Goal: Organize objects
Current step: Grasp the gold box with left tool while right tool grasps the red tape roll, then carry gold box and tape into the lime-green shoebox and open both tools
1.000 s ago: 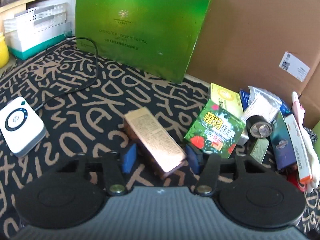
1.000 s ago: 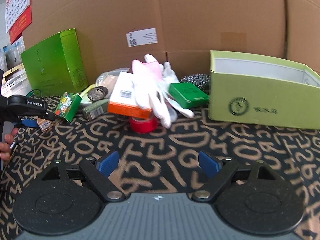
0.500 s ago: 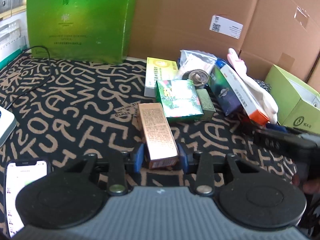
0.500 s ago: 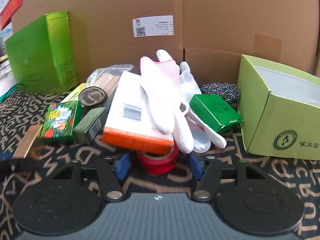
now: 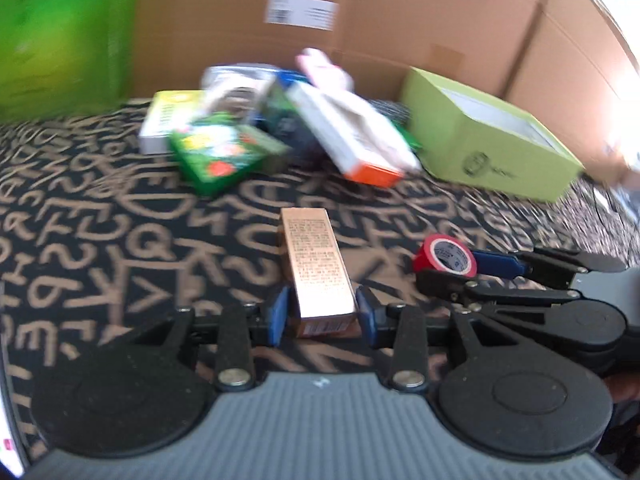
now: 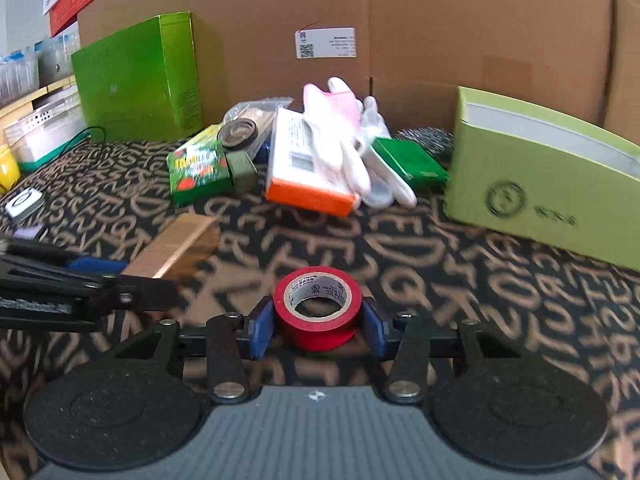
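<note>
Long copper-coloured carton (image 5: 316, 270): shiny metallic-finish card. Red roll of tape (image 6: 317, 307): glossy plastic film on a pale paper core. Black letter-patterned table cover (image 6: 460, 280): matt woven cloth. Lime-green open box (image 6: 548, 188): matt card (white inside). Brown corrugated cardboard backdrop (image 6: 440, 20): dull, rough.

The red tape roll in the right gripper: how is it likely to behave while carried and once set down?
The red tape roll looks rigid, so the pads of the right gripper on its curved sides should hold without crushing it. It seems light for its size. Set on edge it could roll; laid flat it probably stays.
</note>
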A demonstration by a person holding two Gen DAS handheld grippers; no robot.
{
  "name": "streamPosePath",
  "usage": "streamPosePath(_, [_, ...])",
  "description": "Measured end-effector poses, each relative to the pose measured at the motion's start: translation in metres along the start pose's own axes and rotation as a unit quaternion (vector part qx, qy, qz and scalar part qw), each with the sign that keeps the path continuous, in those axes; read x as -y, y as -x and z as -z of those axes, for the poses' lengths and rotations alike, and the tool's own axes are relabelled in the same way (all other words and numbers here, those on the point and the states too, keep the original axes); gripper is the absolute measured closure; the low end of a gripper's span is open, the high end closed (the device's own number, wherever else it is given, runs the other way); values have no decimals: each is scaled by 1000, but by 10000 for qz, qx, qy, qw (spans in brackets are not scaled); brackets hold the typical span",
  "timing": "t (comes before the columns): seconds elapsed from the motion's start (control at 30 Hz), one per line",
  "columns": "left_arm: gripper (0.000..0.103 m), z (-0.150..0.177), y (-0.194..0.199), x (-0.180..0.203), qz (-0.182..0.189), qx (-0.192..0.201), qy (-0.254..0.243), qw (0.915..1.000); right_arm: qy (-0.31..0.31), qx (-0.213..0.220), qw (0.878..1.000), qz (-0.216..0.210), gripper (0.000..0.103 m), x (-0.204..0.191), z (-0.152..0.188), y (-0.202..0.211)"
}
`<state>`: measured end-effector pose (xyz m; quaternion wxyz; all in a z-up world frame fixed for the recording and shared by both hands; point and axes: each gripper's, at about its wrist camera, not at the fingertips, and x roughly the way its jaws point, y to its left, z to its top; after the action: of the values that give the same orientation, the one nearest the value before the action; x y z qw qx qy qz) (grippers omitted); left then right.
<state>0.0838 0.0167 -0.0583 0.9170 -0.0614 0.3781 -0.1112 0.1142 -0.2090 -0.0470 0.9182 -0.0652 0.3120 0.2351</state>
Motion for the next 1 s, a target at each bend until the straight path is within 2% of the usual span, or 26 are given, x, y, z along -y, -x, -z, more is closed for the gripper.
streamPosePath(0.03, [66, -1, -2, 6, -45, 10, -62, 10000, 19, -11, 10000, 50, 52, 2, 2, 3])
streamPosePath(0.13, [53, -4, -9, 11, -190, 11, -58, 9998, 41, 18, 9998, 193, 51, 5, 5, 8])
streamPosePath(0.27, [51, -5, -11, 9, -261, 47, 31, 9996, -28, 49, 9998, 204, 46, 9, 8, 10])
streamPosePath(0.63, [54, -13, -20, 16, -508, 34, -101, 9987, -89, 132, 9998, 110, 46, 13, 9, 10])
streamPosePath(0.67, [57, -13, -21, 18, -531, 22, -163, 9985, -83, 136, 9998, 100, 46, 13, 9, 10])
streamPosePath(0.7, [64, -13, -21, 20, -525, 14, -209, 9984, -73, 135, 9998, 87, 46, 13, 9, 9])
streamPosePath(0.77, [72, -13, -22, 22, -581, 2, -275, 9979, -125, 145, 9998, -10, 52, 14, 9, 9])
streamPosePath(1.0, [73, -18, -16, 32, -291, -57, -365, 9989, -254, 330, 9991, -16, 52, 22, 11, 18])
